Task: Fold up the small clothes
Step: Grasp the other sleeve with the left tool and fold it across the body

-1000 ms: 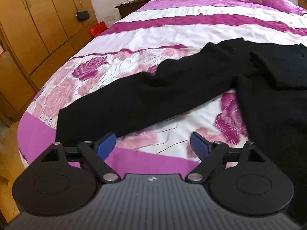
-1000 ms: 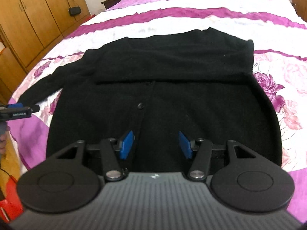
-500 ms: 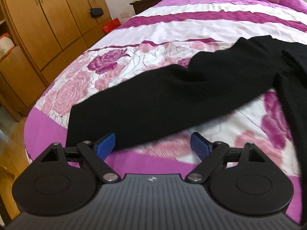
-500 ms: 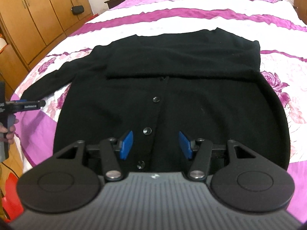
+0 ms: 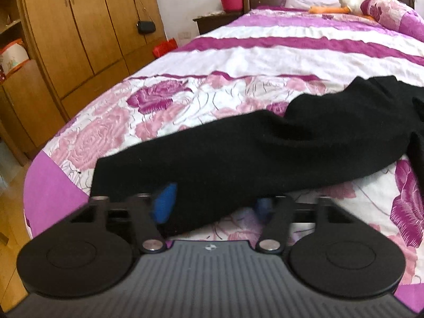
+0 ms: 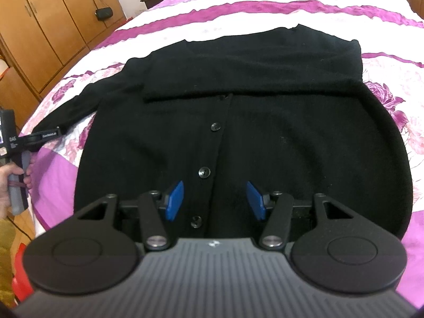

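Left gripper point(image 5: 212, 206) now narrowed around the cuff of the black cardigan's sleeve point(image 5: 238, 159), having just been closing from wide; pad contact unclear, one pad hidden. Cardigan point(image 6: 265, 132) flat on the bed point(image 6: 265, 2), sleeve trailing toward 9 o'clock. Right gripper point(image 6: 214, 201) half open, empty, above the button placket; likely sleeve fold-in next.

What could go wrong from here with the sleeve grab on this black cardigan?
The left hand-held gripper has just been closing with the sleeve cuff between its fingers, near one edge; the hold may slip when lifted. The right hand-held gripper hovers open over the cardigan, so pulling the sleeve might drag the body and undo the fold already across its top.
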Demonstrator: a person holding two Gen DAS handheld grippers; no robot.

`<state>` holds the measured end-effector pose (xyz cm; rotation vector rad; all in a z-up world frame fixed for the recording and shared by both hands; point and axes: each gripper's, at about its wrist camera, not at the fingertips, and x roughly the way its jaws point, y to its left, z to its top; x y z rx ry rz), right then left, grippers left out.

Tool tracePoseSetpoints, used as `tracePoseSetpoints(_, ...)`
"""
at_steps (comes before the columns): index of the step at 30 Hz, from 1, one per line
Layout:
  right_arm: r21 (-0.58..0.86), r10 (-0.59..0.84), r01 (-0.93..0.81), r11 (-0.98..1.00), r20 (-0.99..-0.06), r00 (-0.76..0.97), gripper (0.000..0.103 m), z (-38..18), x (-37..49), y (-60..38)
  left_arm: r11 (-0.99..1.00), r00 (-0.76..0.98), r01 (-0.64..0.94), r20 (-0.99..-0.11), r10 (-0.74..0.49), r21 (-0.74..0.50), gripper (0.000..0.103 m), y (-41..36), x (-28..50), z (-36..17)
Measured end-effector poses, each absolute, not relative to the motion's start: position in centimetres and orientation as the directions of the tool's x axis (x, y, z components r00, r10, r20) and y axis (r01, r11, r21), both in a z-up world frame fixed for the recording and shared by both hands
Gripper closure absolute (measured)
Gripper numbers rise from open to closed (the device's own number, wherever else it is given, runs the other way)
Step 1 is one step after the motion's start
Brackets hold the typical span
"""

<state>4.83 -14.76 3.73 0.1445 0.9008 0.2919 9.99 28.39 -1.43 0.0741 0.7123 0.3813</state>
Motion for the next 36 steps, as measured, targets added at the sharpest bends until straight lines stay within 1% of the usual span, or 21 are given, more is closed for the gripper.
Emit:
tracePoseSetpoints(2,0.248,0.312,-0.189,0.95,-0.748,0.585,0.048,3.6,4.9,-14.8,0.928,0.698,-0.322,-0.615,0.367,0.188,0.077,28.5,10.0,-1.1)
tracePoseSetpoints(4,0.251,0.311,-0.185,0.95,-0.747,0.588,0.048,3.5,5.0,-14.9,0.927,0.708,-0.333,-0.605,0.365,0.169,0.086,28.7,9.8,-0.6)
tracePoseSetpoints(7,0.268,0.325,-0.186,0.945,-0.738,0.591,0.048,3.5,4.9,-15.1,0.928,0.729,-0.348,-0.584,0.356,0.131,0.091,28.9,9.4,0.4)
tracePoseSetpoints(14,0.302,0.353,-0.188,0.935,-0.721,0.596,0.048,3.5,4.8,-15.6,0.943,0.818,-0.331,-0.491,0.3,0.025,0.093,27.7,8.4,4.6)
tracePoseSetpoints(19,0.324,0.362,-0.176,0.93,-0.711,0.603,0.048,3.5,4.7,-16.2,0.961,0.869,-0.274,-0.439,0.228,-0.042,0.094,25.8,8.6,7.9)
tracePoseSetpoints(21,0.33,0.361,-0.169,0.929,-0.707,0.608,0.048,3.5,4.6,-16.6,0.97,0.887,-0.239,-0.417,0.197,-0.051,0.094,24.4,8.7,9.0)
tracePoseSetpoints(25,0.385,0.398,-0.159,0.909,-0.687,0.608,0.048,3.5,4.5,-17.7,0.983,0.914,-0.179,-0.379,0.146,-0.052,0.094,20.9,8.5,10.9)
tracePoseSetpoints(32,0.406,0.394,-0.133,0.904,-0.673,0.626,0.048,3.5,4.3,-19.1,0.996,0.937,-0.034,-0.35,0.003,-0.082,0.094,15.1,9.0,13.3)
tracePoseSetpoints(36,0.407,0.38,-0.112,0.906,-0.671,0.637,0.048,3.4,4.1,-20.0,0.996,0.928,0.043,-0.366,-0.07,-0.081,0.094,10.9,10.2,13.5)
